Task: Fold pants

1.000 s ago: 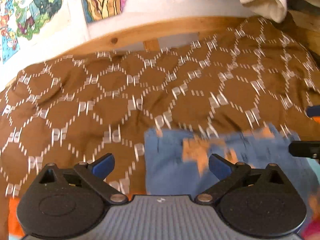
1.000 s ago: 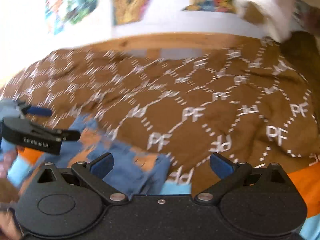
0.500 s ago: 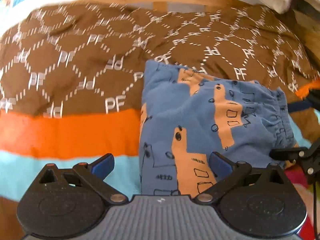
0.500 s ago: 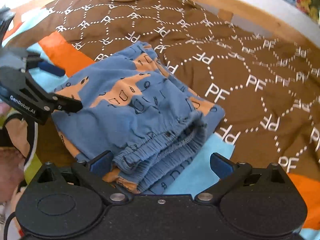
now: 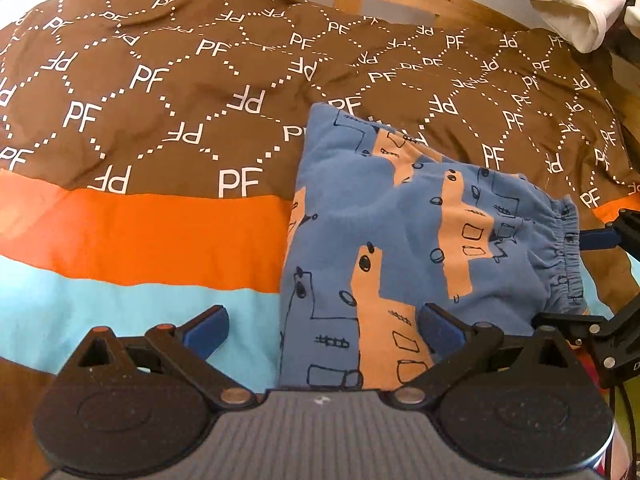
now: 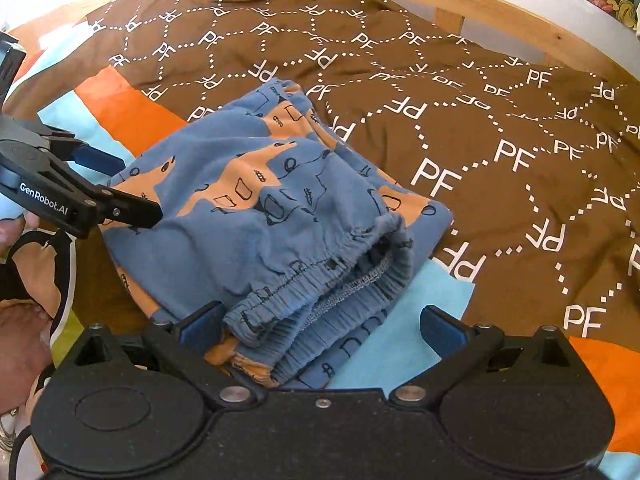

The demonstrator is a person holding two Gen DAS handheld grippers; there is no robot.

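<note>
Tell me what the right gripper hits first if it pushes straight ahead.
Most likely the gathered elastic waistband of the folded blue-and-orange patterned pants, lying just ahead of the open right gripper; depth is hard to judge.

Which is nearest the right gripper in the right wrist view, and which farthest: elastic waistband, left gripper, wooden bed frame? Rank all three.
From the right gripper:
1. Elastic waistband, just ahead between the fingers.
2. Left gripper, far left, at the pants' edge.
3. Wooden bed frame, top, behind the duvet.

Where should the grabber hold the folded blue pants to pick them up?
Probably the gathered waistband of the pants. It is the thickest, bunched edge, and it lies between the open fingers of the right gripper, so coming in from that side should catch all the layers together.
</note>
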